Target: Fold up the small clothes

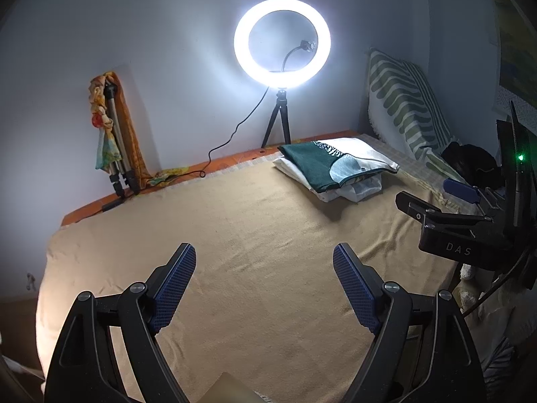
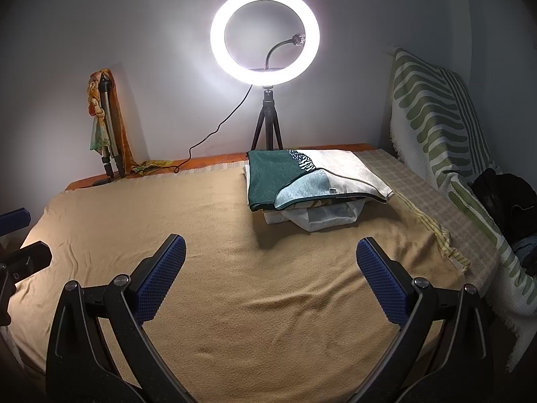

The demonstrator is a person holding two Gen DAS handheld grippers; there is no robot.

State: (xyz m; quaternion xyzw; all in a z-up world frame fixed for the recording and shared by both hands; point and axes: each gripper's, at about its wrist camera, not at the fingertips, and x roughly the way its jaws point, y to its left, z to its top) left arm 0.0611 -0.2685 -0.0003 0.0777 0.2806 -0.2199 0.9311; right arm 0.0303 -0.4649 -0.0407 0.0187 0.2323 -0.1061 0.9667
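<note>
A small stack of folded clothes lies at the far right of the tan blanket; the top piece is green and white, with white pieces under it. It also shows in the right wrist view. My left gripper is open and empty above the blanket's near middle. My right gripper is open and empty above the blanket, short of the stack. The right gripper also shows at the right edge of the left wrist view, open.
A lit ring light on a small tripod stands at the far edge, its cable trailing left. A folded tripod with a scarf leans on the wall. A striped pillow and dark items lie at the right.
</note>
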